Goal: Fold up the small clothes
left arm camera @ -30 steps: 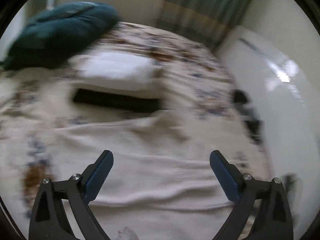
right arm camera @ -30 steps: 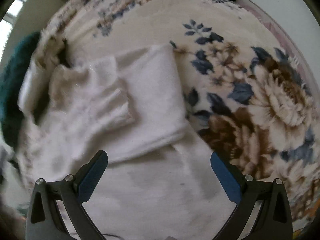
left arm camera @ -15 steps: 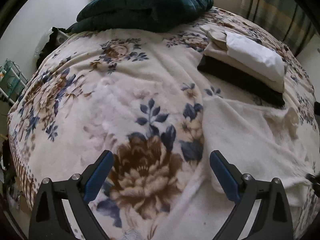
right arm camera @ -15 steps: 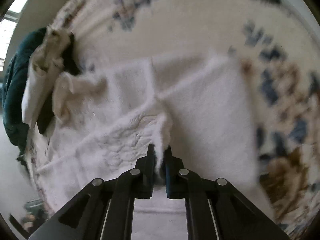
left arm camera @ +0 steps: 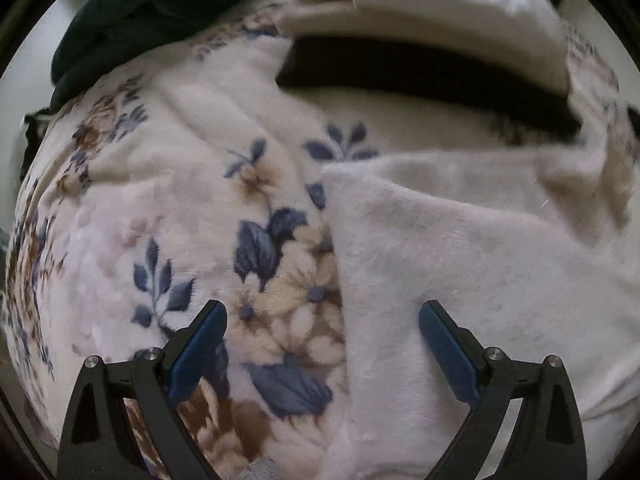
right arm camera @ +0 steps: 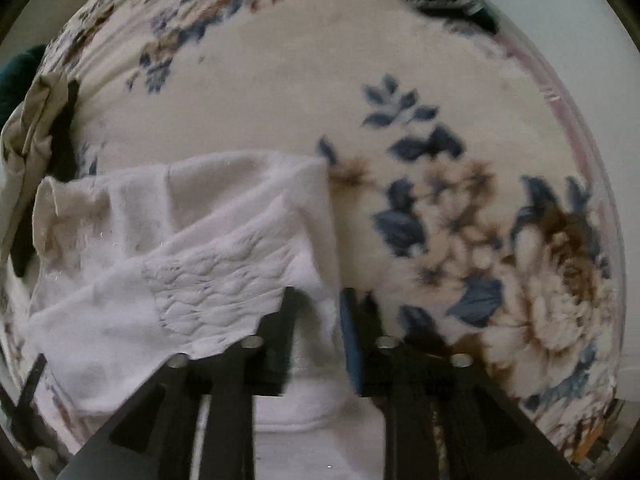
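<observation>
The left tool (left arm camera: 322,336) has its two blue fingers wide apart and holds nothing. It hangs over the bed, right above the side edge of the white fleece garment (left arm camera: 472,256). One finger is over the flowered blanket (left arm camera: 168,216) and the other is over the white cloth. Past the tool, farther up the bed, sits a stack of folded clothes (left arm camera: 432,32) with a dark piece at the bottom and pale ones on top. A dark green cover (left arm camera: 132,12) lies beyond that, off to the left.

The right tool (right arm camera: 316,320) has its fingers close together with a fold of the white fleece garment (right arm camera: 224,280) between them. The view is blurry, so it is hard to tell how tight the grip is. The cloth is lifted and spreads out to the left of this tool, with a stitched, bumpy patch showing. The flowered blanket (right arm camera: 460,220) lies to the right and ahead of it.
</observation>
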### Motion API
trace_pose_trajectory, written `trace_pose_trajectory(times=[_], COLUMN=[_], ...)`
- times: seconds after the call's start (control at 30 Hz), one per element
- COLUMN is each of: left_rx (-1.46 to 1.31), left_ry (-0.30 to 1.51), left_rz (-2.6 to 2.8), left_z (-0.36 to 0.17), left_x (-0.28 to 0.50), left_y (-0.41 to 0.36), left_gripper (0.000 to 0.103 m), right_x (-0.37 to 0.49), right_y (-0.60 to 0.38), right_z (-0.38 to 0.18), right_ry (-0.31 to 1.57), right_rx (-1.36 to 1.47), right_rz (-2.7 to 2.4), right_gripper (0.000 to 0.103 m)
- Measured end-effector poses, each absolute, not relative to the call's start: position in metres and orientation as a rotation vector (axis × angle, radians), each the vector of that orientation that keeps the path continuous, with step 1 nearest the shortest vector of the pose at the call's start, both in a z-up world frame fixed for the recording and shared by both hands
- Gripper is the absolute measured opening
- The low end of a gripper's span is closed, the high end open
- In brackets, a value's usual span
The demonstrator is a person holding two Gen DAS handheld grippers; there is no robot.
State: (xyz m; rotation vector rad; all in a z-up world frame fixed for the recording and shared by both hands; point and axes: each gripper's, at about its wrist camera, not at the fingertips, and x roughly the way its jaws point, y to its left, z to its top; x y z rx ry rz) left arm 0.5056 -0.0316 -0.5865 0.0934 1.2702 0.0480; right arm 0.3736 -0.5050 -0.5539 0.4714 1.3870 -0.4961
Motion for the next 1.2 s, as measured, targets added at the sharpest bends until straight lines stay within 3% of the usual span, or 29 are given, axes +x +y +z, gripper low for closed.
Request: trace_pose_trajectory(times=[0.03,0.13,0.27,0.4,0.47,0.6,0.77,1.0,1.03,1.1,1.13,1.17,1.2], left_rx=[0.097,0.1,0.08,0.071,0.087,0.092,0.074,0.216,0.242,0.305,0.335,0.334,0.31], left_ry=[1.272,1.261,1.214,1.129,1.124,1.191,1.387,1.615,1.626,1.608,1.571,1.551,1.532], left_rz=[0.039,0.033,0.029,-0.061,-0.13,-0.272,-0.476,-0.582,-0.574,-0.547,-0.529,-0.524,-0.515], left_z=[-0.588,-0.584,-0.548,-0.487,-0.465,-0.451,-0.479,-0.579,-0.594,-0.612,-0.612,-0.61,-0.604], left_x=[0.505,0.498,0.48,0.437,0.405,0.341,0.238,0.118,0.106,0.093,0.091,0.092,0.093], left_y=[-0.03,-0.025,-0.021,-0.046,-0.075,-0.148,-0.269,-0.404,-0.413,-0.422,-0.424,-0.422,-0.417], left_gripper=[0.098,0.098,0.098,0.098,0.098,0.098,0.098,0.097,0.09,0.064,0.043,0.015,0.007], right_x=[0.372,0.373,0.376,0.347,0.318,0.249,0.169,0.14,0.142,0.148,0.156,0.163,0.174], right_y=[-0.503,-0.485,-0.48,-0.499,-0.513,-0.546,-0.606,-0.681,-0.687,-0.696,-0.693,-0.693,-0.694], right_z=[-0.544,-0.539,-0.582,-0.54,-0.506,-0.461,-0.434,-0.461,-0.466,-0.476,-0.48,-0.485,-0.493], right_ry=[1.343,1.325,1.511,1.448,1.425,1.45,1.509,1.553,1.556,1.554,1.554,1.55,1.541], right_rx=[0.474,0.403,0.373,0.498,0.529,0.534,0.521,0.546,0.55,0.565,0.574,0.594,0.627], right_rz=[-0.486,-0.383,-0.33,-0.258,-0.223,-0.225,-0.274,-0.326,-0.319,-0.284,-0.268,-0.242,-0.2], right_gripper=[0.041,0.05,0.05,0.05,0.057,0.059,0.059,0.059,0.059,0.059,0.059,0.059,0.059])
